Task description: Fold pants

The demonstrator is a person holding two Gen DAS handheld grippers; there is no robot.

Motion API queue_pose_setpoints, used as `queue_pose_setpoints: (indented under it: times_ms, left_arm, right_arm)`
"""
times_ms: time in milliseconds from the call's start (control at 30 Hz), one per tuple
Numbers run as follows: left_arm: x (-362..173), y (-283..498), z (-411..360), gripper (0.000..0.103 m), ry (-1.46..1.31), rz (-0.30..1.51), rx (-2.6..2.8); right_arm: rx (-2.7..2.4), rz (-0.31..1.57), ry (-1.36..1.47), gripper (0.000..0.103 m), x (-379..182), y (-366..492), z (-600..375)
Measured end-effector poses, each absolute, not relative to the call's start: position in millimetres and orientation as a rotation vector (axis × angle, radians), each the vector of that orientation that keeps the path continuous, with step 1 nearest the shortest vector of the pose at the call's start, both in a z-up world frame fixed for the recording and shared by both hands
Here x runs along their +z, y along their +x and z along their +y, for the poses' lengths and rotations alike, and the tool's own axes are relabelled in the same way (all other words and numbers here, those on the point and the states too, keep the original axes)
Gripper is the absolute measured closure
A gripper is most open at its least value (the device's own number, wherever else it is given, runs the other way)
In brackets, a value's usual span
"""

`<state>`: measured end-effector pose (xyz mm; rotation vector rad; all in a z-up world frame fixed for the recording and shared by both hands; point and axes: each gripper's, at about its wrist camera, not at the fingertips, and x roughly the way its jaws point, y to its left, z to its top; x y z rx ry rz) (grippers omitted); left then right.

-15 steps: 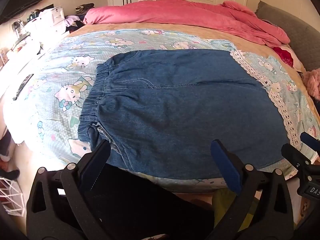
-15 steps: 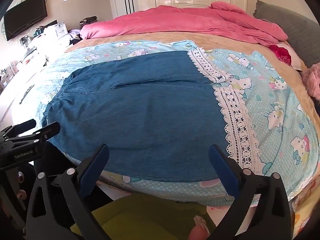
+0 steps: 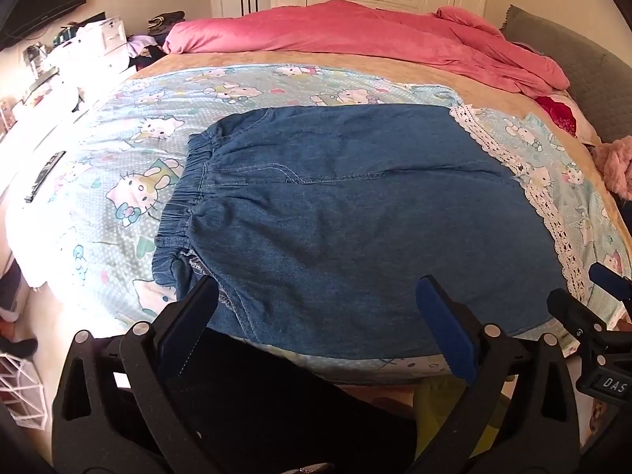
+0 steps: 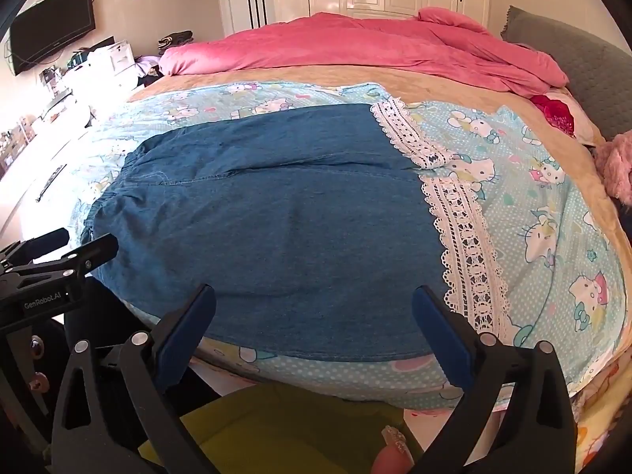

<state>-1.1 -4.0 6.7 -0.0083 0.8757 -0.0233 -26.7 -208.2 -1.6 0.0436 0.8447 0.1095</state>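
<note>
Blue denim pants (image 3: 355, 221) lie flat on the bed, elastic waistband (image 3: 185, 197) at the left, white lace hems (image 3: 553, 213) at the right. They also show in the right wrist view (image 4: 276, 217), lace hems (image 4: 462, 237) at the right. My left gripper (image 3: 316, 308) is open and empty, just above the pants' near edge by the waistband end. My right gripper (image 4: 314, 316) is open and empty over the near edge toward the hem end. The right gripper's tips also show in the left wrist view (image 3: 584, 296), and the left gripper's tips in the right wrist view (image 4: 79, 249).
The pants rest on a light-blue cartoon-print sheet (image 3: 130, 166). A pink duvet (image 3: 355, 35) is piled at the far side of the bed. A grey headboard (image 3: 584, 63) is at right. A remote (image 3: 43, 175) lies at the left edge. Cluttered shelves and a TV (image 4: 51, 31) are at the left.
Both grippers have stayed open and nearly in place. The pants have not moved.
</note>
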Motion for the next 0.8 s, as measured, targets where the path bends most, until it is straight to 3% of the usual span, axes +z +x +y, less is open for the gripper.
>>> queue_pose_setpoints:
  times_ms: [800]
  left_arm:
    - [6.1, -3.8, -6.3, 0.009, -0.004, 0.865, -0.017]
  right_arm:
    - [0.128, 0.859, 0.035, 0.004, -3.7, -27.1, -210.9]
